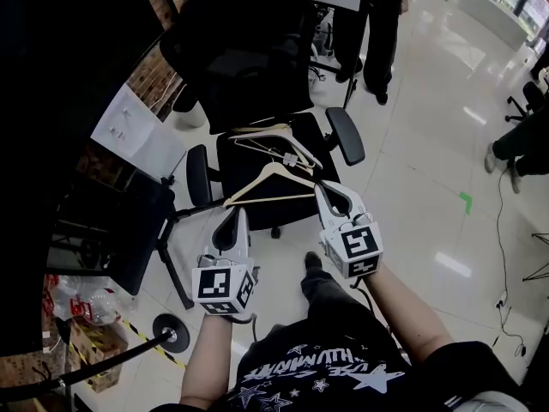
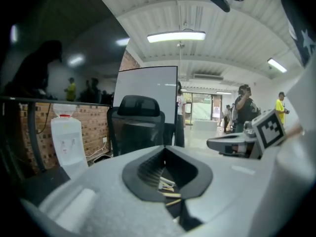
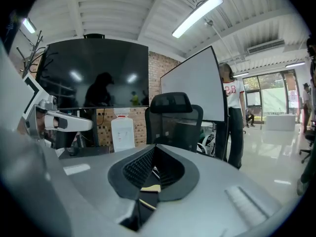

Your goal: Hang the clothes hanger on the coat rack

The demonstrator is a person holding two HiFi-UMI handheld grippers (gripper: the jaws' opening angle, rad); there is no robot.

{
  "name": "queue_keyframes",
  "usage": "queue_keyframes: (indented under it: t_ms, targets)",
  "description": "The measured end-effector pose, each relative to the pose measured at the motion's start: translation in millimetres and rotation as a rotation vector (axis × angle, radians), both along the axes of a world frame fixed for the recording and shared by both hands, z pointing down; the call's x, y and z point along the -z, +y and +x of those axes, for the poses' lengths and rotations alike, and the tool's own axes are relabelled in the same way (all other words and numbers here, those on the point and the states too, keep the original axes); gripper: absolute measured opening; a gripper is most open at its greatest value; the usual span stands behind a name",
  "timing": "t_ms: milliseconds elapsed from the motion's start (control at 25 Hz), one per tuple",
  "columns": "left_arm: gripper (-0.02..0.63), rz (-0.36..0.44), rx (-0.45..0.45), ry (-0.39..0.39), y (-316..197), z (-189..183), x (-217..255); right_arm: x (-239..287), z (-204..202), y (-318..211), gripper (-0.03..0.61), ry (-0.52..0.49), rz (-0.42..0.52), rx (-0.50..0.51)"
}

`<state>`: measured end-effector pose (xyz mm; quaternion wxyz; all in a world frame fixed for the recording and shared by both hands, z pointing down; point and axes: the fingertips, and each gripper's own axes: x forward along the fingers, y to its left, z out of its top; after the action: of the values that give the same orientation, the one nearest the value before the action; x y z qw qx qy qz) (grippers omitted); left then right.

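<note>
A wooden hanger (image 1: pixel 270 180) lies on top of several pale hangers (image 1: pixel 276 147) on the seat of a black office chair (image 1: pixel 244 54). Both grippers are held almost level in front of the seat, side by side. My left gripper (image 1: pixel 233 215) is shut and empty, just short of the seat's front edge. The right gripper (image 1: pixel 324 185) is also shut, its tips close to the wooden hanger's right end, with nothing clamped between them. In the left gripper view (image 2: pixel 165 148) and the right gripper view (image 3: pixel 154 146), bits of tan hanger show through the hollow of the closed jaws. Thin branching rods (image 3: pixel 30 51) show at the upper left.
A person (image 1: pixel 377 33) stands behind the chair beside a whiteboard (image 2: pixel 148 85). A water dispenser (image 2: pixel 66 137) stands by the brick wall. A dark cabinet (image 1: pixel 111 230) is on the left, with a stanchion base (image 1: pixel 171 333) near my feet. Another chair (image 1: pixel 525 101) is at the far right.
</note>
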<state>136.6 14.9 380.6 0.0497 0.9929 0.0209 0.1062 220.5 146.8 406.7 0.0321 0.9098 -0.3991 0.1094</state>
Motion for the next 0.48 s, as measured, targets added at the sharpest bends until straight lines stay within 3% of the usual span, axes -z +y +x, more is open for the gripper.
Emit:
queue_keyframes:
  t_ms: [240, 480]
  targets:
    - [0.005, 0.012, 0.058, -0.03, -16.7, 51.9, -12.6, -17.3, 59.7, -15.6, 0.006, -0.029, -0.007, 0.051]
    - [0.005, 0.03, 0.08, -0.082, -35.8, 84.3, -42.3, -53.0, 90.3, -28.4, 0.006, -0.065, -0.068, 0.068]
